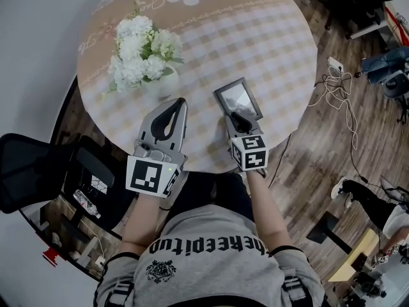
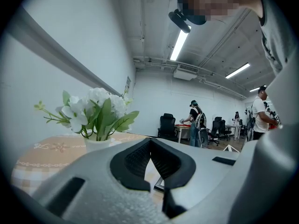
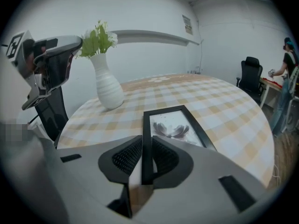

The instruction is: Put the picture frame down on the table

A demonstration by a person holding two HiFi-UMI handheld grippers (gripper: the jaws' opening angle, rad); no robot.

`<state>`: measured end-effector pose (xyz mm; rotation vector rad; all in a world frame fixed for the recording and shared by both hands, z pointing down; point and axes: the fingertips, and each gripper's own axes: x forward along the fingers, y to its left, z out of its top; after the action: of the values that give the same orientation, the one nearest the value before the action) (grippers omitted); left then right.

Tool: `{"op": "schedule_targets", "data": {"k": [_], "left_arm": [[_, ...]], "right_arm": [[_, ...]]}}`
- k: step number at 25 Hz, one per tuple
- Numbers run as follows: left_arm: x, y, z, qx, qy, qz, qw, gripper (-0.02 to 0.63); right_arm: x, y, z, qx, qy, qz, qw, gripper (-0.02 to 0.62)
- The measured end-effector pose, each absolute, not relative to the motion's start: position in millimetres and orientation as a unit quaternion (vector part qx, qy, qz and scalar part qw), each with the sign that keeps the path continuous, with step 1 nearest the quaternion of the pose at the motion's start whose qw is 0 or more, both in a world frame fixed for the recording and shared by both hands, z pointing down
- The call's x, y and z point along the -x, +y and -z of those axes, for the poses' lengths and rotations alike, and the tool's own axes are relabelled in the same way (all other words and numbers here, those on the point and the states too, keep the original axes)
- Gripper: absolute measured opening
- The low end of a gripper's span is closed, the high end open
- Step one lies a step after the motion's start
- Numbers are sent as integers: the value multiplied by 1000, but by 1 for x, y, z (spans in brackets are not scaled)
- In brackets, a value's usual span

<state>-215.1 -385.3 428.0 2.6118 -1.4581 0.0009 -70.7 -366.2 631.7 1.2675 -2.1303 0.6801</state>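
We saw the picture frame [image 1: 238,100] over the near right part of the round worktop [image 1: 255,37], a little in from its near edge. The right tongs [image 1: 235,117] were clenched on it. In the right gripper view the two pads pinched the frame's left long rail at its near end, with the rest of the frame [image 3: 180,125] reaching straight ahead of the tongs [image 3: 145,148].

Its long axis ran on from the tongs towards the far edge of the worktop, glass side up and almost level with the checked cloth. We could not tell whether its far end already touched the cloth or hung just above it.

We judged that what remained was to lower the held near end and let go, a move for the right hand alone.

The left tongs [image 1: 176,104] were closed on nothing, their tips meeting in the left gripper view [image 2: 150,141]. They hovered by the near edge, just left of the frame and near the vase [image 1: 160,85] of white flowers [image 1: 140,50], which stood clear of the frame
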Motion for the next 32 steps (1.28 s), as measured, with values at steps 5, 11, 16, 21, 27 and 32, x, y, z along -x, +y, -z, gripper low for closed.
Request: {"op": "schedule_targets", "data": {"k": [5,11,16,21,27,32], "left_arm": [[207,-379,-426,-875,-478,2,72,15],[184,-365,-416,-886,-460,6,62,15],[172,-353,-405,-888,-458,11,49,15],[157,-335,-392,-886,-462,12,37,15],[130,-304,-372,-876,-482,16,16,15],[110,-277,-356,-867,-499,24,3,15]], "right_arm": [[66,-362,-612,-482,-805,-245,245,69],[56,-348,-574,-487,-824,-206,205,6],[47,-343,-534,-495,-836,-178,156,5],[37,-333,-498,-489,-850,-153,118,5],[15,-306,-464,-471,-868,-127,92,5],[-2,-283,-440,-452,-882,-100,84,5]]}}
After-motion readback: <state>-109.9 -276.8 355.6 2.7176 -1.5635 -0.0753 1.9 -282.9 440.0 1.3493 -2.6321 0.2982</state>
